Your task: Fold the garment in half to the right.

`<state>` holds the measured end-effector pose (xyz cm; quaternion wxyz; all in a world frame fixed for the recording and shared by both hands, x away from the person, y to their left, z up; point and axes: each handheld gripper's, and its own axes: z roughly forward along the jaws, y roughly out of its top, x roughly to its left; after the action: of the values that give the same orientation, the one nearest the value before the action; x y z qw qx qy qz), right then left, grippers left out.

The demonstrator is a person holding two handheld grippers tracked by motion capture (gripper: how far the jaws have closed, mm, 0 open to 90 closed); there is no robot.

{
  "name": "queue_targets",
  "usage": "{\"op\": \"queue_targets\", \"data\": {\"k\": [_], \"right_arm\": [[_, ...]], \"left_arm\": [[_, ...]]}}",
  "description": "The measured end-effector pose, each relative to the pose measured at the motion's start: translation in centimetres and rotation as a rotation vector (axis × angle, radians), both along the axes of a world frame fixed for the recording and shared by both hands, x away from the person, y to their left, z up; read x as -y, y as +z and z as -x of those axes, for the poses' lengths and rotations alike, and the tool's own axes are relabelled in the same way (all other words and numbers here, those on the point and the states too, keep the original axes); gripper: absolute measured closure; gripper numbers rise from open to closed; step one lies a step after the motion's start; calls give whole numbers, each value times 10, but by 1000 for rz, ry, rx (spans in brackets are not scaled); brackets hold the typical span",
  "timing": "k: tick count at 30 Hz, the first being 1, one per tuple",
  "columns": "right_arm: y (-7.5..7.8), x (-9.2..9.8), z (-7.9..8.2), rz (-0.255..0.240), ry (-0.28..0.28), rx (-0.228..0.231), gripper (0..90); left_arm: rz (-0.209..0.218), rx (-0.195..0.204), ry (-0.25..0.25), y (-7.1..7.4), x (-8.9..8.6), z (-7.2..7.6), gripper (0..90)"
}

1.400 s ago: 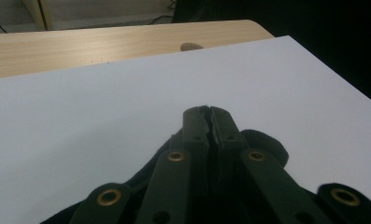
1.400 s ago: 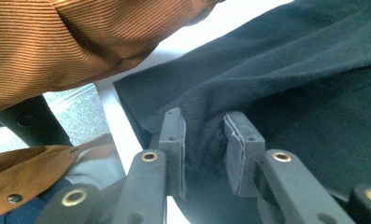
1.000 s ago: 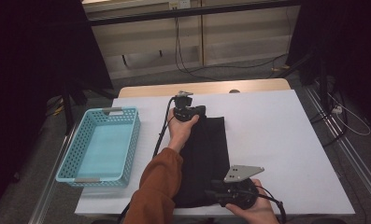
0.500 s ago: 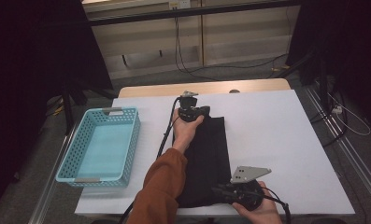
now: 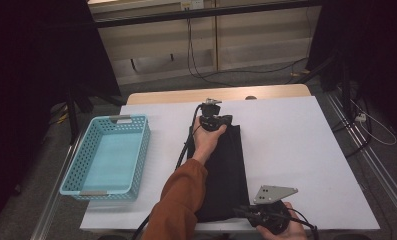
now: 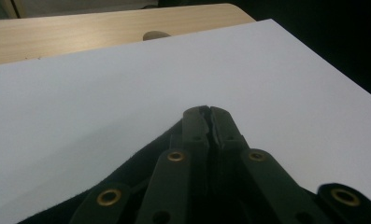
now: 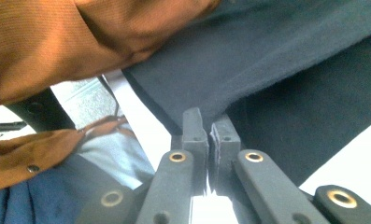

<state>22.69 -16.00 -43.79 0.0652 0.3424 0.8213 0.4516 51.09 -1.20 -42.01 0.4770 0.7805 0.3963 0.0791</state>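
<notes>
Both jaws pinch the black cloth point(image 5: 226, 170); blue basket point(image 5: 107, 156) sits well left, the sleeve point(image 5: 178, 200) lying across the cloth

My left gripper point(image 5: 225, 120) sits at the far end of the black cloth point(image 5: 226, 170), mid-table point(image 5: 296, 145). My right gripper point(image 5: 246, 212) is at the cloth's near end, on the table's near edge. Blue basket point(image 5: 111, 155) overhangs the left edge.

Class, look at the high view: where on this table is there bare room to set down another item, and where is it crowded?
Bare white tabletop lies right of the black folded cloth, and a narrower strip separates the cloth from the light blue plastic basket. The cloth's near edge is crowded by both hands.
</notes>
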Motion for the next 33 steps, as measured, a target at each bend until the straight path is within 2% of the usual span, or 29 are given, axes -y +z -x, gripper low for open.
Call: {"op": "queue_targets", "data": {"k": [5,11,12,16,20,23,25,27,28,29,31,33], "right_arm": [[-7,0,0,39,-1,-26,884],[-10,1,0,70,-7,-33,884],[-12,3,-1,85,-14,-38,882],[-17,5,-4,100,-14,-63,872],[-18,5,-4,121,-17,-60,867],[-18,4,-3,136,-14,-53,866],[-18,4,-3,136,-15,-52,866],[-18,5,-2,134,-17,-55,865],[-19,5,-2,132,-17,-58,865],[-19,5,-2,132,-17,-58,865],[-19,6,-1,134,-17,-58,868],[-19,7,0,132,-18,-60,872]], "left_arm": [[-4,-5,-11,-4,7,1,862],[-5,-20,-24,-7,10,1,854],[-2,-9,-13,-7,8,2,845],[7,8,-23,-4,5,6,812],[20,13,-8,4,-7,9,606],[18,18,-8,7,-13,10,528],[27,22,3,11,-21,12,508],[19,29,2,13,-28,14,488],[13,34,6,14,-32,15,446],[17,39,12,15,-36,16,446],[-1,46,32,17,-48,19,395],[-7,47,42,17,-51,20,365]]}}
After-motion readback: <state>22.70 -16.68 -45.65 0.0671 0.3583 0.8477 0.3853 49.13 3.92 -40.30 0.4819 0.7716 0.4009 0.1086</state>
